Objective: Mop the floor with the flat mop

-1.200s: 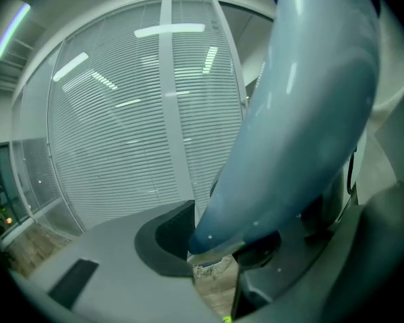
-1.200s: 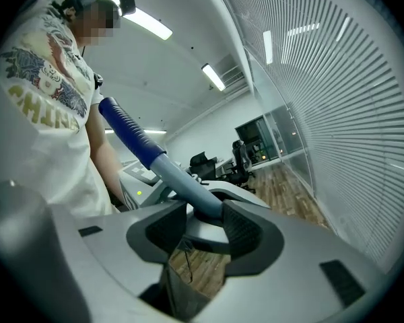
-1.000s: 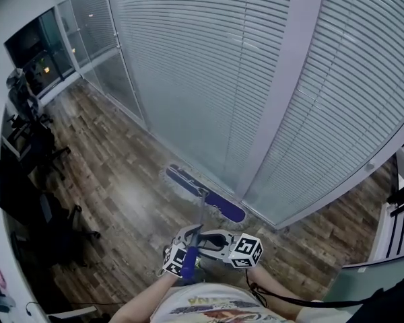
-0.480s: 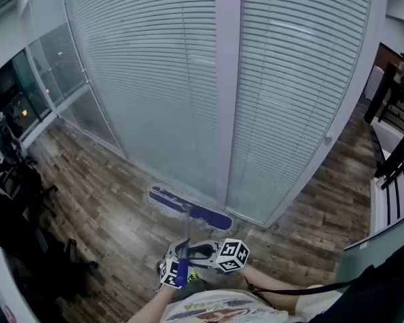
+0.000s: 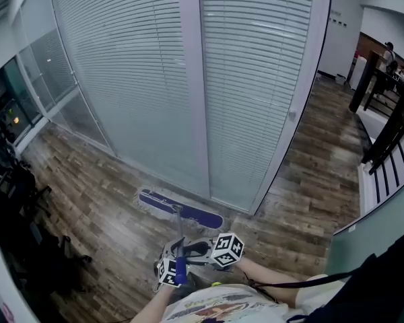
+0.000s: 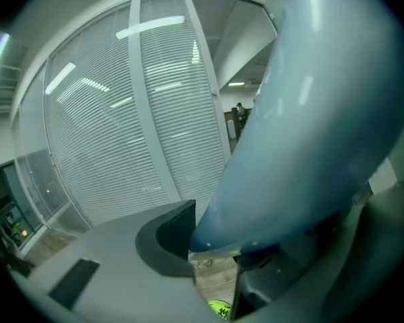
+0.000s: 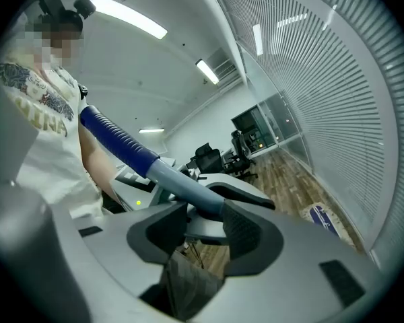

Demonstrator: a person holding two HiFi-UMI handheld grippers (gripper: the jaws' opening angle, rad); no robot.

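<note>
Hand-held grippers, left point(image 6: 214, 239) and right point(image 7: 203, 215), clamp flat mop point(image 5: 180, 209) beside glass wall point(image 5: 252, 79).

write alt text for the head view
Seen from above, a person grips a mop handle with the left gripper and right gripper, the blue mop head flat on the wooden floor beside tall closed blinds.

The flat mop head point(image 5: 180, 209) is dark blue with a pale fringe on its edge. Its handle point(image 7: 182, 184) is pale grey-blue, and the ribbed grip point(image 7: 114, 136) is dark blue. The floor point(image 5: 87, 180) shows brown wood planks. The blinds point(image 5: 141, 79) have white horizontal slats. The cube point(image 5: 227, 249) on the grey right gripper point(image 7: 205, 214) carries black-and-white squares.
</note>
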